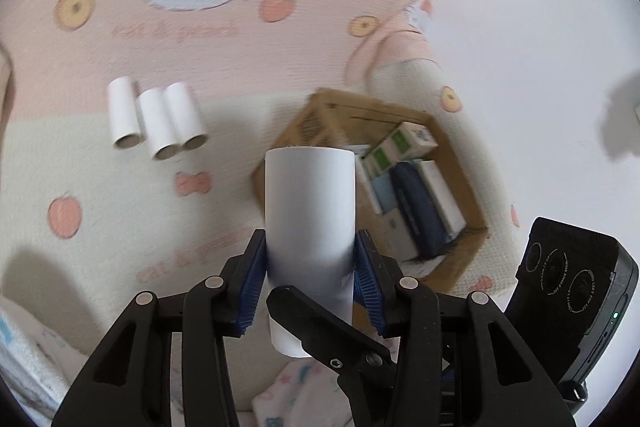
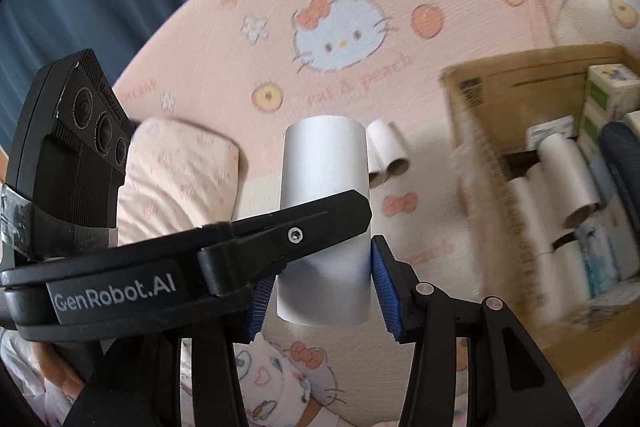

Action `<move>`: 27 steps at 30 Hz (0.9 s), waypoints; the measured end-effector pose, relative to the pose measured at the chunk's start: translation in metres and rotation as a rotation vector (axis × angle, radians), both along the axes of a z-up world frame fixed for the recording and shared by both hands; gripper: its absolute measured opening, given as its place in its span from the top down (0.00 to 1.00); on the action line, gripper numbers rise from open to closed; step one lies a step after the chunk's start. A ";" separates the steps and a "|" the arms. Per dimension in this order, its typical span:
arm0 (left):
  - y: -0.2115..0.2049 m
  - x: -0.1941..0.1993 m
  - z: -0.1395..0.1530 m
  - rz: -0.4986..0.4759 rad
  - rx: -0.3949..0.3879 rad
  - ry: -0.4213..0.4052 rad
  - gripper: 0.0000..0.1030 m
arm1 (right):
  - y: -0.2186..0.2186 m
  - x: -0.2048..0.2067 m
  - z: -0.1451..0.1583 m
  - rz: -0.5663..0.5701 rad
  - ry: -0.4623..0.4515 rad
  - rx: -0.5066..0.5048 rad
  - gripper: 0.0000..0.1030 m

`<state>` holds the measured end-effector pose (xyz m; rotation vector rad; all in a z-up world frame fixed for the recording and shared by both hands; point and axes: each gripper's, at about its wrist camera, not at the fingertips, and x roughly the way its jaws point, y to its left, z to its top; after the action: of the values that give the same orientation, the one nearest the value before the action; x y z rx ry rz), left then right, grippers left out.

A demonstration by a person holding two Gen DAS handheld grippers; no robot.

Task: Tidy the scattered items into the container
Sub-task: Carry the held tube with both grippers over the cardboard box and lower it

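each claw, left claw (image 1: 310,281) and right claw (image 2: 323,281), is clamped mid-length on a light, hollow, crushable white cardboard tube (image 1: 310,211) (image 2: 324,211) held above the bed, near the cardboard box (image 1: 316,123).

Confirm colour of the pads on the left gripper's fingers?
Blue, ribbed pads on black fingers, pressed against the white tube. Clearest in the left wrist view.
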<state>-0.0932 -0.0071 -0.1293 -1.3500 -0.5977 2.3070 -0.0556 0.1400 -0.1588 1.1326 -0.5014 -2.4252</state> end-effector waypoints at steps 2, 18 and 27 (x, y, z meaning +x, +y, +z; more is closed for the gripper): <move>0.017 -0.006 0.011 -0.029 -0.016 0.016 0.54 | 0.016 -0.002 0.007 -0.019 0.007 -0.004 0.57; 0.123 -0.102 0.035 -0.191 -0.110 -0.031 0.54 | 0.126 -0.074 0.026 -0.088 -0.070 -0.039 0.57; 0.150 -0.131 -0.008 -0.252 -0.220 -0.134 0.51 | 0.144 -0.107 -0.016 -0.074 -0.246 -0.071 0.57</move>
<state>-0.2246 0.1430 -0.1370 -1.5900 -0.1997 2.1369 -0.1622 0.2841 -0.1749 1.4125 -0.7122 -2.3203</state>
